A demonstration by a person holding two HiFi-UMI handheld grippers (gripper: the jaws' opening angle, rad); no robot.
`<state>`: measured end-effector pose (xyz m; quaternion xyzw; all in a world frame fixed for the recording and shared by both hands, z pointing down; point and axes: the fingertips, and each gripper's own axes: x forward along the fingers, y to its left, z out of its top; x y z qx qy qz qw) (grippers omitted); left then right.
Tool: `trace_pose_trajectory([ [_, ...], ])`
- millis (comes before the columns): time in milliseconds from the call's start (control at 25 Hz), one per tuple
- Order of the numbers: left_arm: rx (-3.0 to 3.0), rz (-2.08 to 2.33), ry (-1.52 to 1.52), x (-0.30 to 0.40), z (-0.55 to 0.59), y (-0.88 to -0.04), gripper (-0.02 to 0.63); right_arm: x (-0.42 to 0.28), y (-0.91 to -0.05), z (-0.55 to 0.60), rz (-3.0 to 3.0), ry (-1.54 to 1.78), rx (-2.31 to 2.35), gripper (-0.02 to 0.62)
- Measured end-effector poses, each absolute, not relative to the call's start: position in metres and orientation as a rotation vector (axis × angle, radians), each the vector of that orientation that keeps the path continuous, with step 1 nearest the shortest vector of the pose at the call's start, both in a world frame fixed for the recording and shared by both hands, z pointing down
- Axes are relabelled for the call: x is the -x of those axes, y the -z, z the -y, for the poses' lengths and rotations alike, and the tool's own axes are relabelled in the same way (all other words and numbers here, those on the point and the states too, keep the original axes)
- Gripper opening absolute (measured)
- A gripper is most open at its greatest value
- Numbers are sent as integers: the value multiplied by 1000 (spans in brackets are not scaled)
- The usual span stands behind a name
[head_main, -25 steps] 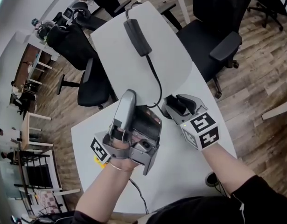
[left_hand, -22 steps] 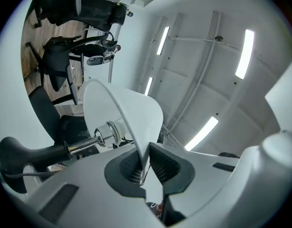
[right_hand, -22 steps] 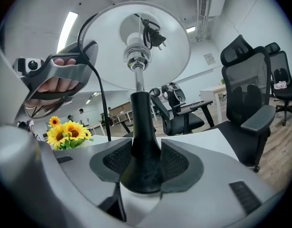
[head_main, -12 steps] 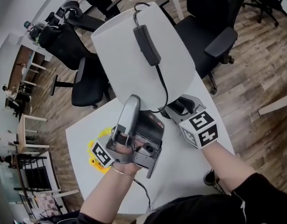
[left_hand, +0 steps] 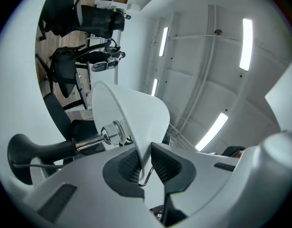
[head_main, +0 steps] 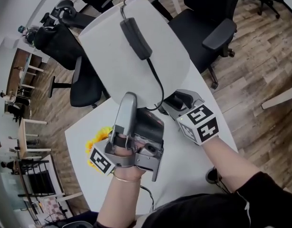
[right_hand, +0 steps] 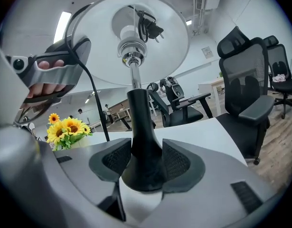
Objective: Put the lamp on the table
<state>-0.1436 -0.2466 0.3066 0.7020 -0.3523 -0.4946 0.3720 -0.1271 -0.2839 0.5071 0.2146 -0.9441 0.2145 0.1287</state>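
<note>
The lamp has a wide white shade [head_main: 136, 65] with a black power adapter [head_main: 135, 38] and its cable lying on top. My left gripper [head_main: 137, 107] reaches up to the shade's near rim. In the left gripper view the thin rim [left_hand: 145, 148] stands between the pads; the jaws have just been opening and a slight gap shows beside the rim. My right gripper [head_main: 177, 99] is shut on the lamp's black stem [right_hand: 145, 156] just above its flared foot. From there the stem rises to the chrome socket [right_hand: 130, 49] under the shade.
The white table [head_main: 183, 165] lies under both hands. A bunch of yellow sunflowers [head_main: 97, 137] stands on it at the left. Black office chairs [head_main: 202, 37] stand beyond the table's far edge on the wooden floor, and more desks lie at the far left.
The shade and its adapter have shifted left in the head view. The left hand has sunk a little, and the sunflowers now show beside its marker cube. The right gripper keeps its hold.
</note>
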Motion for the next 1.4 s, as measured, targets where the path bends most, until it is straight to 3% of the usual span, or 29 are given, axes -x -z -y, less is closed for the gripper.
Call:
trace_pose_trajectory([
  [720,-1729,946,1274,140,244,-318,66,106,-510,261,2684,-741,-629,210],
  [960,-1734,937,1270,139,243,-319,67,90,-494,253,2732,-815,-683,154],
  [1040,-1732,940,1268,140,242,-319,68,80,-481,253,2764,-754,-753,44],
  [1400,-1723,928,1228,139,237,-320,78,48,-414,248,2870,-673,-930,23],
])
